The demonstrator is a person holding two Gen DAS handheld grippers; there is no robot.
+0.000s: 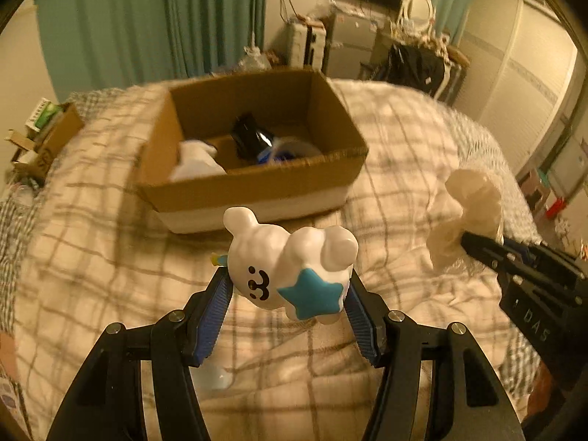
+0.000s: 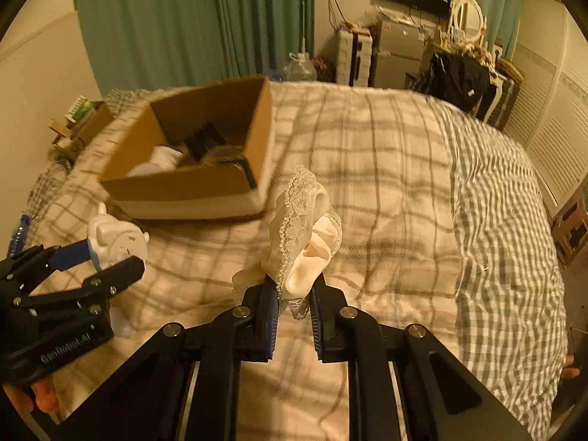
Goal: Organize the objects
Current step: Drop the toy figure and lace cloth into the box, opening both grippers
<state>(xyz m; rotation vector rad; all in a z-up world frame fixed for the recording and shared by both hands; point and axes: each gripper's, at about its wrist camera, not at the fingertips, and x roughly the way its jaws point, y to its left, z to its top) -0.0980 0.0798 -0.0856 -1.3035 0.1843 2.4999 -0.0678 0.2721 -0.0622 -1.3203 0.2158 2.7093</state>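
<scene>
1. I am holding the left gripper (image 1: pixel 290 290) low over the bed (image 1: pixel 397 154), its jaws clamped on the sides of a white toy (image 1: pixel 283 268) with a blue star and a small black face; the toy is sitting tilted between the blue pads (image 1: pixel 215 312), lifted off the bed
2. I am pointing that gripper toward the box (image 1: pixel 257 187), which is lying on the bed just beyond the toy
3. I am keeping the right gripper (image 2: pixel 292 301) to the right of the left one, also over the bed, its jaws pinching a cream lace cloth (image 2: pixel 305 235) that is bunching up above the fingertips
4. In the right view the left gripper (image 2: pixel 110 257) is showing at the lower left with the toy (image 2: pixel 114 239) in it, near the box's (image 2: pixel 191 191) front corner
5. The box is already holding a black item (image 1: pixel 250 136) and something white (image 1: pixel 194 158); I cannot tell what they are
</scene>
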